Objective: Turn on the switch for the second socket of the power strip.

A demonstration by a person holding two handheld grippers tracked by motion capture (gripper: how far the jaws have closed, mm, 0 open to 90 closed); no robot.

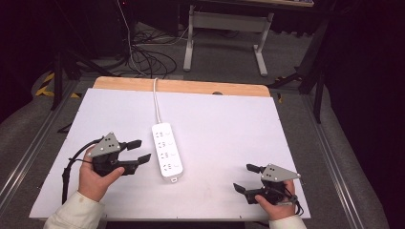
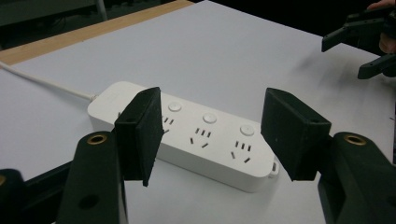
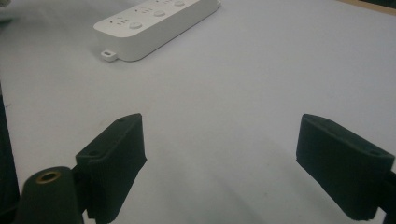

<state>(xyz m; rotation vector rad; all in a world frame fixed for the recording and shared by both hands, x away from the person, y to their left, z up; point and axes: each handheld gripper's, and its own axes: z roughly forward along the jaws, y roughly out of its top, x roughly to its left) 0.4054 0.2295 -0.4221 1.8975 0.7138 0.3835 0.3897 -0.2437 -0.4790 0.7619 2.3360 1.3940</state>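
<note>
- Right gripper (image 1: 249, 177): held in the person's right hand (image 1: 273, 207) at the near right corner of the tabletop (image 1: 224, 124). Jaws stand wide apart with nothing between them and point left across the white surface.
- In the right gripper view, the two black jaws frame bare white tabletop; the power strip (image 3: 156, 23) lies well beyond them at the upper left, apart from both jaws.
- Left gripper (image 1: 137, 150): held in the person's left hand (image 1: 95, 179) at the near left of the tabletop, its cable (image 1: 67, 174) looping behind the hand. Jaws are open, empty and point right toward the power strip, with the tips just beside the strip's left long edge. Contact cannot be confirmed.
- In the left gripper view, the open jaws frame the near end of the power strip (image 2: 187, 135), which lies flat beyond them. The right gripper (image 2: 362, 44) appears far off at the upper right.
- Power strip (image 1: 166, 150): white, four sockets with round buttons, lying flat near the tabletop centre, slightly left, long axis running near to far.
- White cord (image 1: 155, 102): runs from the strip's far end to the wooden far edge (image 1: 181, 86) of the tabletop.
- Floor beyond the tabletop: loose cables (image 1: 148, 59) and a white table frame (image 1: 224, 36).
</note>
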